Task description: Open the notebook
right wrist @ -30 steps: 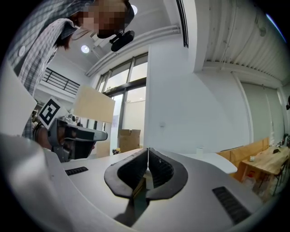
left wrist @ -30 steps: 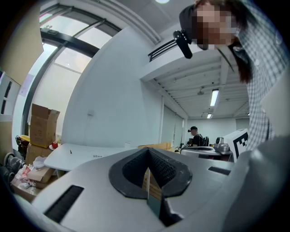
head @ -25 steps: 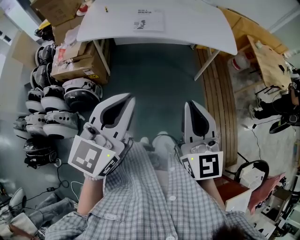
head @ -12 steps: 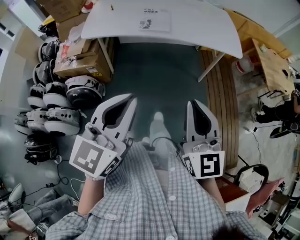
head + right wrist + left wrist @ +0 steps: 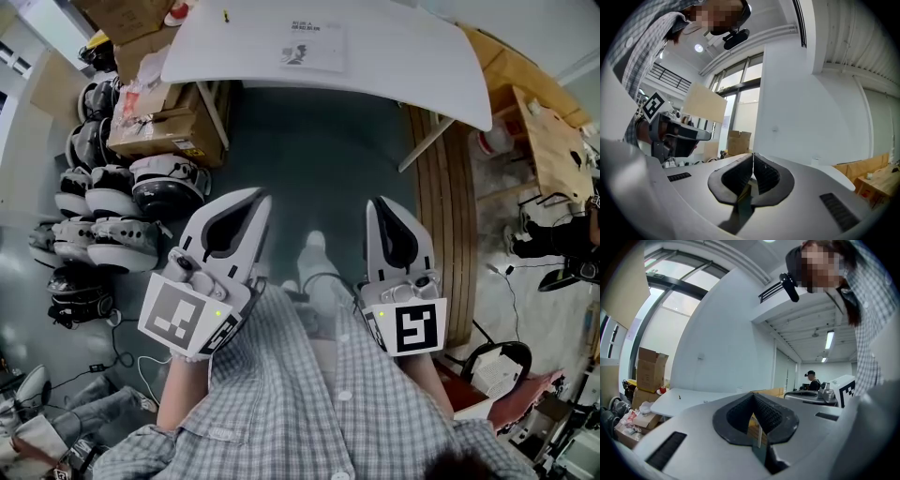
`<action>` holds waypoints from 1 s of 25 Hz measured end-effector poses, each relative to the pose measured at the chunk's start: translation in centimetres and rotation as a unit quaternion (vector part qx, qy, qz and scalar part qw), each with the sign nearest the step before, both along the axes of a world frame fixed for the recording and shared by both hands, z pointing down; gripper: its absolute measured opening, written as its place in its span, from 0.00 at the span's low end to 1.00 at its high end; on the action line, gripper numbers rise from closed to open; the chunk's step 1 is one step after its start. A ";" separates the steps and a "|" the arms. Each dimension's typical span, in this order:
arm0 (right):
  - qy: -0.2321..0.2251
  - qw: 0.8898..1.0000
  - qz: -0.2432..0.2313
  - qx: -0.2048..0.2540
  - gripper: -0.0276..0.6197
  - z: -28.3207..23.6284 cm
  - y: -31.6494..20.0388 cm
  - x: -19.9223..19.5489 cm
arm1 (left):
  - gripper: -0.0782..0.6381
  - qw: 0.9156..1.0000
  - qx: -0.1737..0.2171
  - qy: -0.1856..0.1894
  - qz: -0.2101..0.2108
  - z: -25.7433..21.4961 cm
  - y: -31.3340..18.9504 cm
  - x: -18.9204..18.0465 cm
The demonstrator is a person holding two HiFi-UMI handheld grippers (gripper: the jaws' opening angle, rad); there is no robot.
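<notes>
The notebook lies flat and closed on the white table at the top of the head view; it is white with dark print. Both grippers are held level over the floor, well short of the table. My left gripper is shut with nothing between its pads, and its tips meet in the left gripper view. My right gripper is shut and empty too, its tips closed in the right gripper view. The table's edge shows far beyond the left jaws.
Cardboard boxes and a row of black-and-white helmets line the floor at left. Wooden boards lie at right by a table leg. The person's shoe shows between the grippers. Another person stands far off.
The person has stepped towards the table: a shoe has come forward between the grippers and the floor has shifted in view. Both grippers stay shut and empty.
</notes>
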State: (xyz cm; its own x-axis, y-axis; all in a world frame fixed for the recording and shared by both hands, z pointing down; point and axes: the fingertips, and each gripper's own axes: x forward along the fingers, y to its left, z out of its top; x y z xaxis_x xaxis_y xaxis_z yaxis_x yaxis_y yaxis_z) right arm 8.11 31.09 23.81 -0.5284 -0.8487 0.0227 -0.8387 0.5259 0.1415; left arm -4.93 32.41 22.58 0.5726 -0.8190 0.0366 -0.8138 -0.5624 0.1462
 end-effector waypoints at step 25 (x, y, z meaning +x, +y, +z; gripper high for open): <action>-0.011 0.998 -0.060 0.008 0.08 -1.7 -12.6 2.0 | 0.12 0.997 0.025 -0.012 -0.068 -2.5 -10.0 2.5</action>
